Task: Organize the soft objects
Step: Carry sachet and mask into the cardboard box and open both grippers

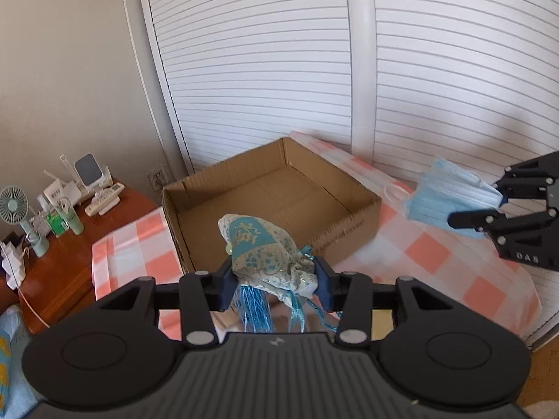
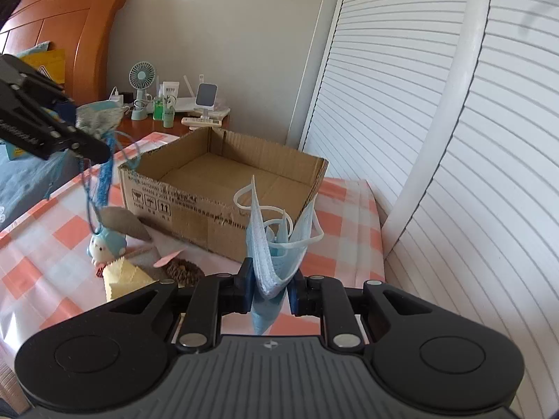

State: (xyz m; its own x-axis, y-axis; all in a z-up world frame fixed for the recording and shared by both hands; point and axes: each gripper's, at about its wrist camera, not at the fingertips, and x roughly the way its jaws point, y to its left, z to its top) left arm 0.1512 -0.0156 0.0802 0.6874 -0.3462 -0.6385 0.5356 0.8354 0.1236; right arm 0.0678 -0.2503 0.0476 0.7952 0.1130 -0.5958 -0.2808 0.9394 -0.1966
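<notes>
My left gripper (image 1: 274,284) is shut on a white and teal patterned cloth pouch (image 1: 265,248) with blue tassels, held in the air in front of an open, empty cardboard box (image 1: 349,230). My right gripper (image 2: 269,288) is shut on a stack of light blue face masks (image 2: 276,241), held above the table near the box's (image 2: 181,202) front right corner. In the left wrist view the right gripper (image 1: 489,206) and masks (image 1: 447,202) are at the right. In the right wrist view the left gripper (image 2: 84,139) and pouch (image 2: 99,115) are at the left.
The box stands on a pink and white checked tablecloth (image 2: 42,244). On it lie a small blue and white plush toy (image 2: 104,244), a yellow cloth (image 2: 122,277) and a brown scrunchie (image 2: 185,270). A wooden nightstand (image 1: 63,262) holds a fan and small items. White slatted doors (image 1: 262,70) stand behind.
</notes>
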